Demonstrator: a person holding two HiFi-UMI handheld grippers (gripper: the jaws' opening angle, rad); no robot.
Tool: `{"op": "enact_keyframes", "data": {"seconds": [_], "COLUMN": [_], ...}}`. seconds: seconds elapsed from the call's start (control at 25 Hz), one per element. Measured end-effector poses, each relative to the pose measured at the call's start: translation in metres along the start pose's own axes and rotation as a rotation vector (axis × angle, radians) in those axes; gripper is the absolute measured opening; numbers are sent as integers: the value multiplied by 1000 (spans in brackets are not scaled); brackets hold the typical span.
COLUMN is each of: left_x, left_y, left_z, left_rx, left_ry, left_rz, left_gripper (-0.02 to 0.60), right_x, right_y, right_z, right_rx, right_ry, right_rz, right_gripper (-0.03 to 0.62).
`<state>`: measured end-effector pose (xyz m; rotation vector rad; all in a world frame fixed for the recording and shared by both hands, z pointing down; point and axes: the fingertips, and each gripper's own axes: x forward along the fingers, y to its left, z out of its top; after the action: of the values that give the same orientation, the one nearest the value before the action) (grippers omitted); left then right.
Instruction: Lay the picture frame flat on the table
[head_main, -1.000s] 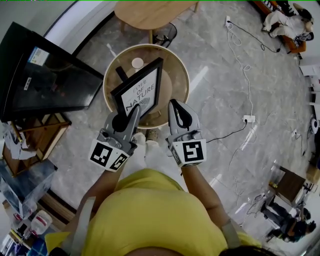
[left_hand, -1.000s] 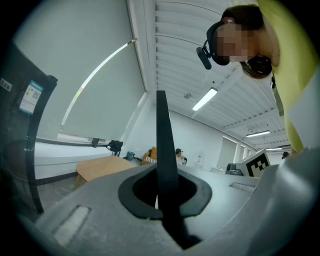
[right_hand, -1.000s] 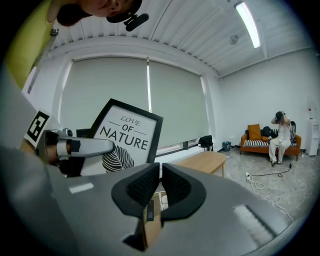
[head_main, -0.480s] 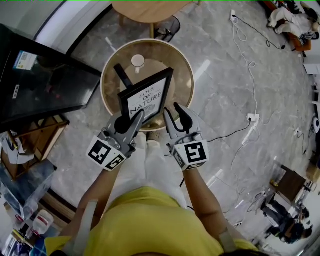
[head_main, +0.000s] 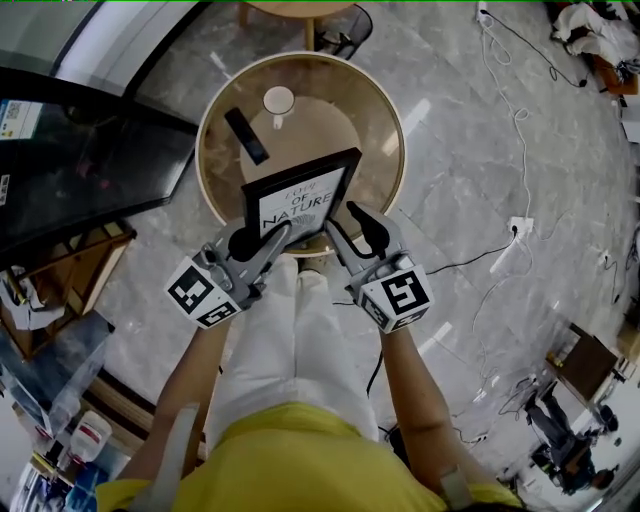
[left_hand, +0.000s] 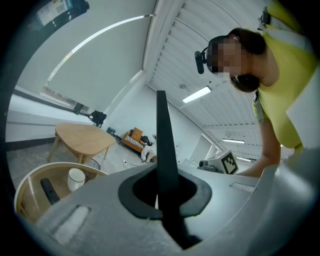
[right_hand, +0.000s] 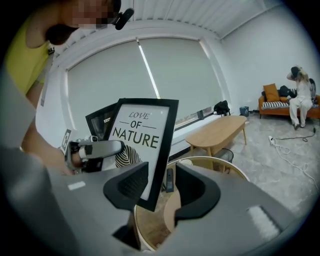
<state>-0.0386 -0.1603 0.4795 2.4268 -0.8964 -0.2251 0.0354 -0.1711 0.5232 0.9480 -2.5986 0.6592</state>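
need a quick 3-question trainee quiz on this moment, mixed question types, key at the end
1. Multiple choice: which gripper is clamped on the picture frame? A) left gripper B) right gripper C) both
2. True or false: the picture frame lies flat on the round table.
3. Fill in: apart from the frame, the table holds a white cup and a black ____.
Key: 1 A; the right gripper's jaws have just been opening, and the frame's edge stands between them unpressed. 2 False; the frame is held tilted. 3 remote.
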Motion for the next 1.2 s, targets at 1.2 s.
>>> {"op": "enact_keyframes", "data": {"seconds": [1.2], "left_x": [-8], "left_y": [56], "left_z": [-138], "left_rx": [-186], "left_ry": [178], "left_rz": [51], "left_gripper": [172], "right_x": [-5], "right_y": [-6], "right_z": [-106], "right_rx": [295], "right_ry": [4], "right_rz": [289], "right_gripper": [66]}}
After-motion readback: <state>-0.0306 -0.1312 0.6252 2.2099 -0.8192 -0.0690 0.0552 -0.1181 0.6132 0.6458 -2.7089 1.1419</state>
